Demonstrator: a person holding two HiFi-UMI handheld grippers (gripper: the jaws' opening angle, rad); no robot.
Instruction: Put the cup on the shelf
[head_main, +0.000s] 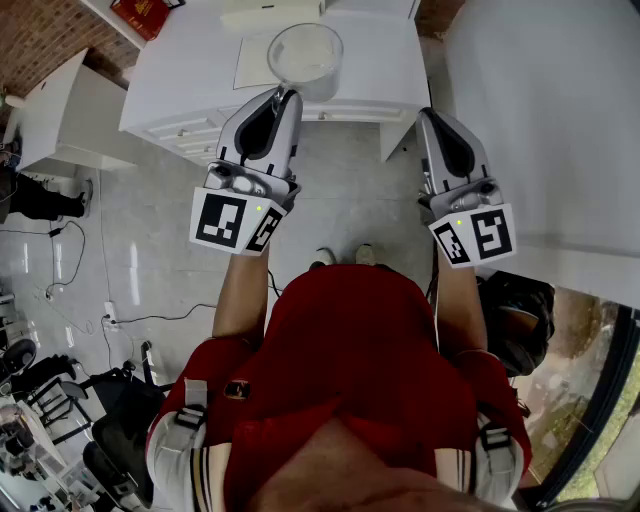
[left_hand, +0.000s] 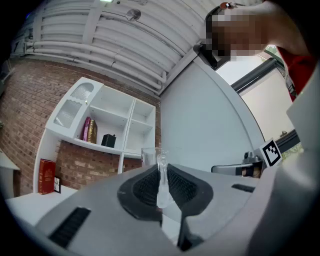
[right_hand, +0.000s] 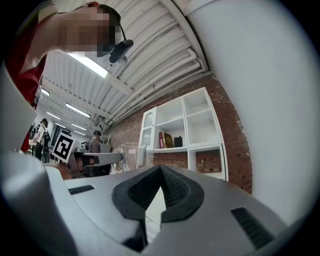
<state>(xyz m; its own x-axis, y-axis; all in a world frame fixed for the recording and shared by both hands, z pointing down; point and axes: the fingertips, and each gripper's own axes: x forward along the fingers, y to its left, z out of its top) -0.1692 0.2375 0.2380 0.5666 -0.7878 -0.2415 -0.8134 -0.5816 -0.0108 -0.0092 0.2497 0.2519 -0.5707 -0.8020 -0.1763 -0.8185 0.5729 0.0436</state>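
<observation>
A clear glass cup (head_main: 305, 55) hangs in the air above the white shelf unit (head_main: 190, 80). My left gripper (head_main: 286, 96) is shut on its near wall. In the left gripper view the cup's wall (left_hand: 161, 182) stands pinched between the dark pads, and its rim (left_hand: 149, 155) rises beyond them. The white shelf (left_hand: 107, 125) on the brick wall lies ahead to the left. My right gripper (head_main: 428, 115) is held level beside the left one, shut and empty. In the right gripper view its jaws (right_hand: 160, 170) touch at the tips, with the cup (right_hand: 131, 155) off to the left and the shelf (right_hand: 185, 125) ahead.
Books and a dark box (left_hand: 108, 140) stand in a middle compartment of the shelf. A red book (left_hand: 46, 176) leans against the brick wall below it. A wide white wall (head_main: 545, 120) rises at the right. Chairs and cables (head_main: 60, 400) lie on the floor at the left.
</observation>
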